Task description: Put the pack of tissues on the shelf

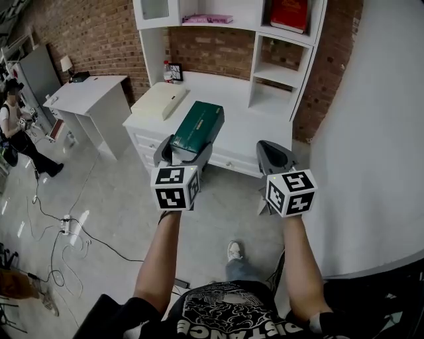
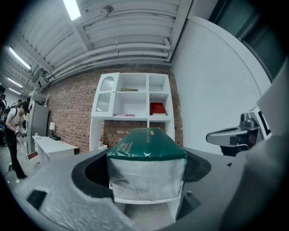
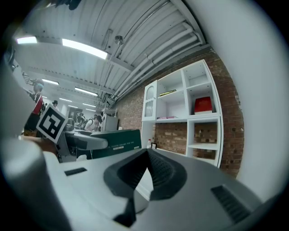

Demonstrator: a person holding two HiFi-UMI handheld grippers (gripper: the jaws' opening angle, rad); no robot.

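The pack of tissues (image 1: 197,127) is a long dark-green pack with a silver-white end (image 2: 146,169). My left gripper (image 1: 184,147) is shut on its near end and holds it level in the air, pointing at the white shelf unit (image 1: 278,74). In the left gripper view the pack fills the space between the wide-set jaws, with the shelf unit (image 2: 135,101) behind it. My right gripper (image 1: 275,156) hovers beside it, shut and empty, its tips meeting (image 3: 145,158). The right gripper view shows the pack (image 3: 115,140) at its left.
The shelf unit stands on a white drawer cabinet (image 1: 232,155) against a brick wall. On the cabinet lie a cream flat box (image 1: 159,100) and a small bottle (image 1: 167,71). A red book (image 1: 289,13) is in an upper compartment. White desk (image 1: 89,89), person (image 1: 13,126) and floor cables (image 1: 66,228) at left; curved white wall (image 1: 377,132) at right.
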